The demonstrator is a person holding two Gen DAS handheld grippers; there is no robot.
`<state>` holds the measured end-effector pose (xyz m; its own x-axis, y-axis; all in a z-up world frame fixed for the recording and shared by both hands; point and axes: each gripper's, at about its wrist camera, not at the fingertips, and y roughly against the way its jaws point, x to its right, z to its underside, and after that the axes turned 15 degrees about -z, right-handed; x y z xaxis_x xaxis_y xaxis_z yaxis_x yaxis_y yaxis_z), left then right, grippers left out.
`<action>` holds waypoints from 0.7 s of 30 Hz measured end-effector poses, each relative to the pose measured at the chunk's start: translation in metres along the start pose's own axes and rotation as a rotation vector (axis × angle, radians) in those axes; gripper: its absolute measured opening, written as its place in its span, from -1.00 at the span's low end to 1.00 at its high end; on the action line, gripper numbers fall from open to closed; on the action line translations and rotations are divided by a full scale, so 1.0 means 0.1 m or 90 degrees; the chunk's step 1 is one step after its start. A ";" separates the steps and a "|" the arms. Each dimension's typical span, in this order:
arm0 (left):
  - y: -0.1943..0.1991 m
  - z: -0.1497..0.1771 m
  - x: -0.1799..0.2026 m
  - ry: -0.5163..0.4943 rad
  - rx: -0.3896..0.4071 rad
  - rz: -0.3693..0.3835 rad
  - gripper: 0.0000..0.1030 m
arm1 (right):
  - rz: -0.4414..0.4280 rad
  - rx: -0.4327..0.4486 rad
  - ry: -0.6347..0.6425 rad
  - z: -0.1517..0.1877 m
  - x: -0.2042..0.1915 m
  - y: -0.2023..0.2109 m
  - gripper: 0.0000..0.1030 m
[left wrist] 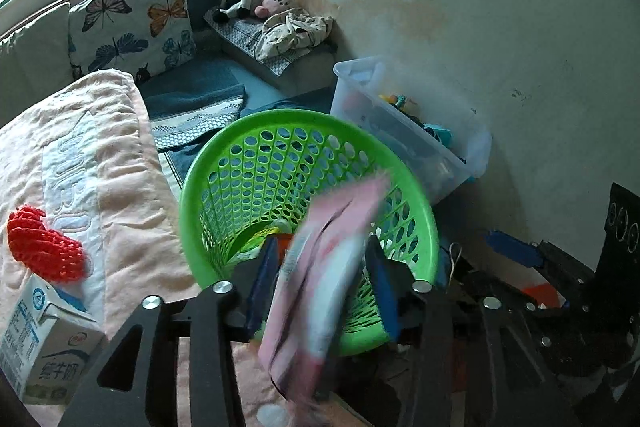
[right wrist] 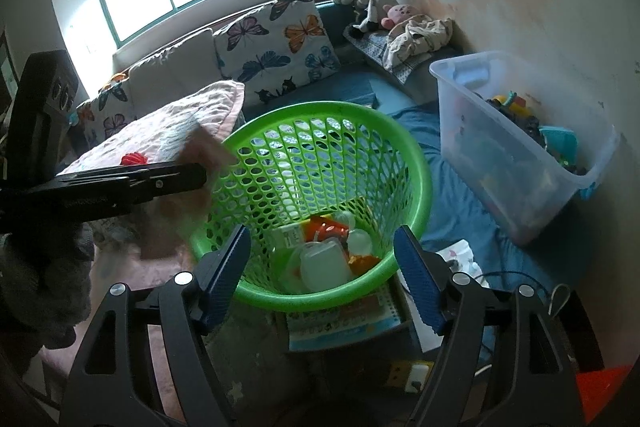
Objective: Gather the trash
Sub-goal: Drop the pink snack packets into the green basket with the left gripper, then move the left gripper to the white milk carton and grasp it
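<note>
One pink wrapper [left wrist: 320,291] is the piece of trash in play, and we judge it light, thin and floppy: a soft foil or plastic pouch that will crumple instead of resisting, slick on its printed face, not fragile at all. It sits low in the centre of the left wrist view, blurred, standing between the blue pads of our left gripper [left wrist: 324,287], just over the near rim of the green basket [left wrist: 224,151]. A pinch across the flat body near one end would suit such a thing best, since an edge hold could let it slide out.

Our left jaws stand partly open, about halfway. The pouch is between them, but we cannot tell for sure whether the pads touch it; a gap seems to show on each side, so we read it as let go and on its way into the basket. In the right wrist view the same gripper comes in from the left edge, with the wrapper a pinkish smear at the basket's left rim.

Our right gripper [right wrist: 324,275] hangs over the basket's near rim at lower centre of its view, jaws a good way apart, nothing between them. Below lie cartons and clear tubs already collected. More trash waits: a milk carton [left wrist: 48,343] at the lower left of the left view, on the pink blanket [left wrist: 116,163].
</note>
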<state>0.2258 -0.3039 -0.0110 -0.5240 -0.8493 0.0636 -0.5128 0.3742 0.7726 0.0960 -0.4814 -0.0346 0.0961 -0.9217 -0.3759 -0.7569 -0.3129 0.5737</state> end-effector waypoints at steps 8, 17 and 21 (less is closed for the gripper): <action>0.09 0.07 -0.09 0.009 0.007 -0.002 -0.01 | -0.003 -0.002 0.003 0.02 -0.07 0.01 0.46; 0.36 0.27 -0.47 0.020 0.037 -0.052 0.05 | -0.016 -0.002 0.012 0.03 -0.22 -0.01 0.53; 0.49 0.36 -0.68 0.010 0.057 -0.094 0.19 | -0.024 -0.006 0.020 0.02 -0.30 -0.04 0.54</action>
<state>0.2120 -0.2151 -0.0002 -0.4282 -0.9030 -0.0353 -0.6419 0.2764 0.7152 0.0949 -0.4516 -0.0271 0.1450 -0.9159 -0.3742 -0.7460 -0.3497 0.5668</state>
